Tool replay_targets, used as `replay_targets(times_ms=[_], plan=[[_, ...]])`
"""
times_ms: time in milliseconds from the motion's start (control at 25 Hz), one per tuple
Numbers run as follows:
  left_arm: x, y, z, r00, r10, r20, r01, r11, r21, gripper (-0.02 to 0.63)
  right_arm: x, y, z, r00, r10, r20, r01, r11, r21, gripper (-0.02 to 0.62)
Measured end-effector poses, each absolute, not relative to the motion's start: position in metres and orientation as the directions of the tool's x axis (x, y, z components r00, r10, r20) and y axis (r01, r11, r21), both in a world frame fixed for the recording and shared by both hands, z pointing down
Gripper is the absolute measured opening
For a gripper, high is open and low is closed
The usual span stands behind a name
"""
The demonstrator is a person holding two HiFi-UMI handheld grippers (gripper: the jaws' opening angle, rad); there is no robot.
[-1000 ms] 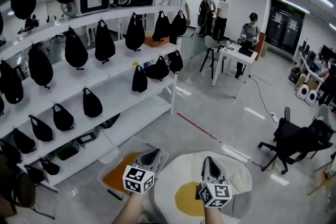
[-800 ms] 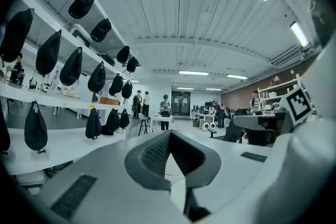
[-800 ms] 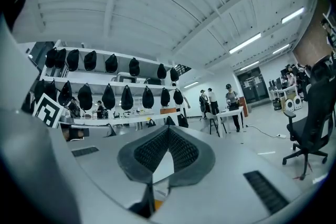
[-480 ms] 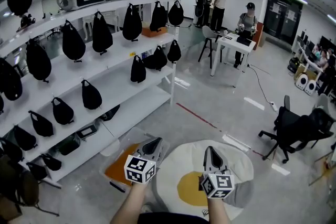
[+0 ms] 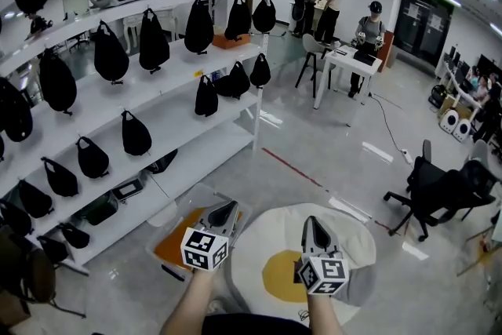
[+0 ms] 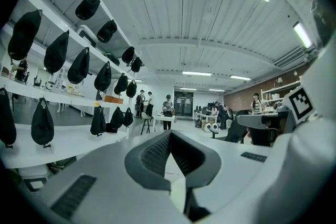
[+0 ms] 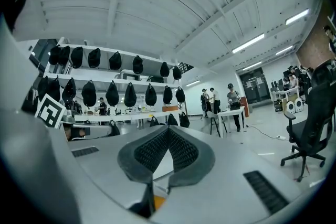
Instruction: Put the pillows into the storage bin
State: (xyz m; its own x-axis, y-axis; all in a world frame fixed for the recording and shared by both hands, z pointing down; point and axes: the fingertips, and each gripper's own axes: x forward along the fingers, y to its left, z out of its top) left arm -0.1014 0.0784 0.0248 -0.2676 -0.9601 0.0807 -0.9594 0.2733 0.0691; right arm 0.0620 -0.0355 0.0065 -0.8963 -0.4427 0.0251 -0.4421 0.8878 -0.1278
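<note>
The left tool (image 5: pixel 227 209) and right tool (image 5: pixel 312 223), both pressed together and empty, hover over the egg pillow (image 5: pixel 263 247) lying beside the bin (image 5: pixel 161 231); gripping it needs lowering and spreading.

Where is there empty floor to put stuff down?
The floor is bare between the shelves and the black office chair, beyond the round pillow. The shelves are crowded with black bags, and the storage bin holds something orange.
</note>
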Motion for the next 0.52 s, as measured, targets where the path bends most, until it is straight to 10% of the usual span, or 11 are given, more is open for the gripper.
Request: replay_targets(times_ms=[520], plan=[[-0.093,0.078,0.032,-0.252,-0.965,0.079,-0.961,0.259,0.095,0.02,0.081,-0.034,0.017,-0.878,-0.475,0.054,-0.478,0.869,-0.127,0.0]])
